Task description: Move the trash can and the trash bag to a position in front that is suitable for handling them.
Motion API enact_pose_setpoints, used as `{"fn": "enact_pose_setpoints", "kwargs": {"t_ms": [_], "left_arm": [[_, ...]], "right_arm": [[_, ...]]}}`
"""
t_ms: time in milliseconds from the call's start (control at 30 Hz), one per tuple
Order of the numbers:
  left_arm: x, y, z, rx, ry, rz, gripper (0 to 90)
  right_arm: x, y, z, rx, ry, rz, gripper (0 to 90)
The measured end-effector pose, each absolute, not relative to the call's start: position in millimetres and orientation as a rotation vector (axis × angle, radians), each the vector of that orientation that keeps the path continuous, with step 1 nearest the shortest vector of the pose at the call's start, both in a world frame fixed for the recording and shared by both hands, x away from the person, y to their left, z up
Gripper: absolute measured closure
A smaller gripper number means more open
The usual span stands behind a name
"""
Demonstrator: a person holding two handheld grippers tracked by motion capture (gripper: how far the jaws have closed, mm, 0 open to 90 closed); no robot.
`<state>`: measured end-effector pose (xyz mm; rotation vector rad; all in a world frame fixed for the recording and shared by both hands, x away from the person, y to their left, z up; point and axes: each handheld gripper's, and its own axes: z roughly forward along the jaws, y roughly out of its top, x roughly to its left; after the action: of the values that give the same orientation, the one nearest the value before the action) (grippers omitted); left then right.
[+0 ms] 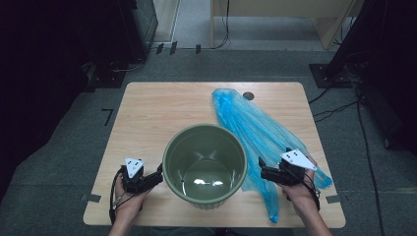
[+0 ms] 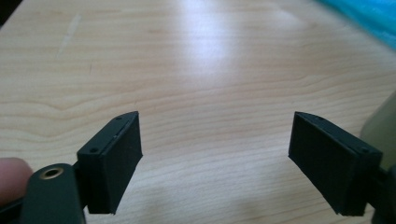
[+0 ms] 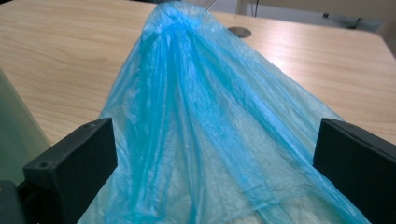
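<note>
A green round bin [image 1: 204, 166] stands upright and empty near the front middle of the wooden table [image 1: 147, 113]. A blue plastic bag [image 1: 255, 129] lies flat to its right, stretching from the far middle to the front right edge. My left gripper [image 1: 160, 176] is open just left of the bin, with bare table between its jaws [image 2: 215, 154]; the bin's wall [image 2: 380, 126] shows at the right edge there. My right gripper [image 1: 262, 169] is open just right of the bin, over the bag [image 3: 210, 140], which spreads between and beyond its jaws, untouched by the pads.
A small round dark grommet [image 1: 248, 96] sits in the table's far edge by the bag's tip. Cables [image 1: 339, 105] and dark stands lie on the grey floor around the table. Bare wood spreads across the left half of the table.
</note>
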<state>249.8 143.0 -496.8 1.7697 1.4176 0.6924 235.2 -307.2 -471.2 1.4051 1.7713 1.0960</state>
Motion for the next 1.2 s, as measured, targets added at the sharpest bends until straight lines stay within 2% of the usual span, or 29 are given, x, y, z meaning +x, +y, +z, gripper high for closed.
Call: {"fn": "enact_pose_setpoints", "kwargs": {"t_ms": [167, 533, 1200], "left_arm": [[255.0, 144.4, -506.2, 1.826, 1.456, 0.674, 11.4], [260.8, 145.8, -515.0, 1.879, 1.511, 0.637, 11.3], [261.1, 141.5, -518.6, 1.899, 1.507, 0.657, 11.6]], "right_arm": [[242.5, -321.0, -479.3, 1.446, 1.8, 1.05, 0.0], [261.8, -335.2, -499.9, 1.594, 1.855, 1.019, 0.0], [277.2, -309.2, -523.5, 1.61, 1.978, 0.865, 0.0]]}}
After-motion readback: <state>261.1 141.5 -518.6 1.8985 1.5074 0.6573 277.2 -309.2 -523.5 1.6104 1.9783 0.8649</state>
